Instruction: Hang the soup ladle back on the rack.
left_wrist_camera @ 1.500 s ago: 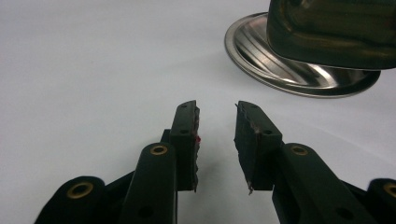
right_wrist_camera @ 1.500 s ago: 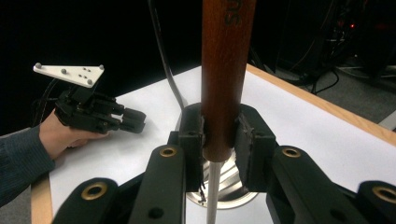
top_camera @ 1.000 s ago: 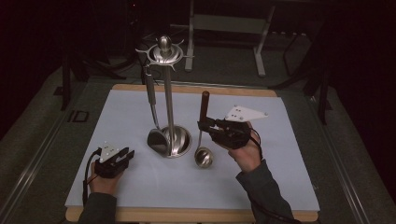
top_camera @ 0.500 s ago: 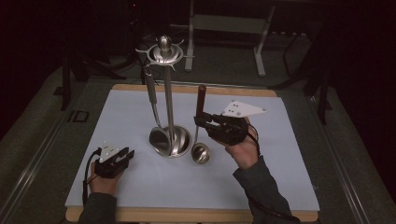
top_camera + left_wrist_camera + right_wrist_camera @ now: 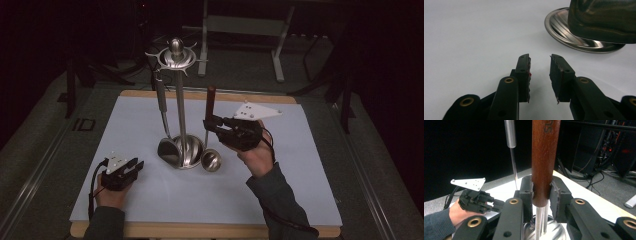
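A steel utensil stand (image 5: 178,100) rises from a round base (image 5: 187,152) at the middle of the white board (image 5: 300,195). One steel ladle (image 5: 161,100) hangs from its top ring, bowl near the base. My right gripper (image 5: 208,125) is shut on the wooden handle (image 5: 544,157) of a second ladle and holds it upright just right of the stand, with its round bowl (image 5: 211,160) low by the base. The right gripper (image 5: 541,192) clamps that handle between both pads. My left gripper (image 5: 137,165) rests open on the board at front left; nothing lies between the left gripper (image 5: 540,72) fingers.
The stand's base (image 5: 564,27) and the hanging ladle's dark bowl (image 5: 601,20) lie just ahead and to the right of my left gripper. Metal frames (image 5: 240,30) stand on the dark floor behind the table. The board's wooden edge (image 5: 200,231) runs along the front.
My right gripper has carried the wooden-handled ladle a little left, closer to the stand's pole and base. The left gripper has stayed put.
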A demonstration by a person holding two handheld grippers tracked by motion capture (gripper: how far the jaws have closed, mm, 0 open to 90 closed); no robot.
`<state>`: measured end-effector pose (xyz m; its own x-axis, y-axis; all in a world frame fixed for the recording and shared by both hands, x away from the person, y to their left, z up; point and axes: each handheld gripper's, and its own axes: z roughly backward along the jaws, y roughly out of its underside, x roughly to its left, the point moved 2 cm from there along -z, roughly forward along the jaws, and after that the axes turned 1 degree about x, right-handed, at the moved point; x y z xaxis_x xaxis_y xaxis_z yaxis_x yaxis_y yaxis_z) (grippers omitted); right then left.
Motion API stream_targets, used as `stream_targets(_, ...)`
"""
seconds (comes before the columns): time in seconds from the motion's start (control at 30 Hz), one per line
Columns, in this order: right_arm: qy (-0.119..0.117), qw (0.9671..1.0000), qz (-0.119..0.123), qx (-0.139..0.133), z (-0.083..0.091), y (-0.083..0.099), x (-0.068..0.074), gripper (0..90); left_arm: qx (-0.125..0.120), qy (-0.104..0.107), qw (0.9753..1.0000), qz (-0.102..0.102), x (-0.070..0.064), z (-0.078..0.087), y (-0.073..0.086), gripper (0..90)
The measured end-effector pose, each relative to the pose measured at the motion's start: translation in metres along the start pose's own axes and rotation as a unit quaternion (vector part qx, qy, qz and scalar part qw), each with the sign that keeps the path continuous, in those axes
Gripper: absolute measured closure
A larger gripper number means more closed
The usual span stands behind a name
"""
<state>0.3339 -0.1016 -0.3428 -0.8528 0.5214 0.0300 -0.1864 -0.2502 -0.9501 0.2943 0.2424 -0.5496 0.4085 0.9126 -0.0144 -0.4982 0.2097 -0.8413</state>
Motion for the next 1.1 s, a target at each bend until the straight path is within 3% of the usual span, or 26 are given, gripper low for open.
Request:
stream_targets(0.63, -0.002, 0.9999, 0.011, -0.009, -0.005, -0.025, 0.005, 74.1, -0.002, 0.001, 1.0000, 0.001, 0.000, 0.000, 0.000, 69.6)
stream_targets(1.1, -0.007, 0.9997, 0.023, -0.007, -0.018, -0.046, 0.015, 74.1, -0.002, 0.002, 1.0000, 0.001, 0.001, 0.000, 0.000, 69.6)
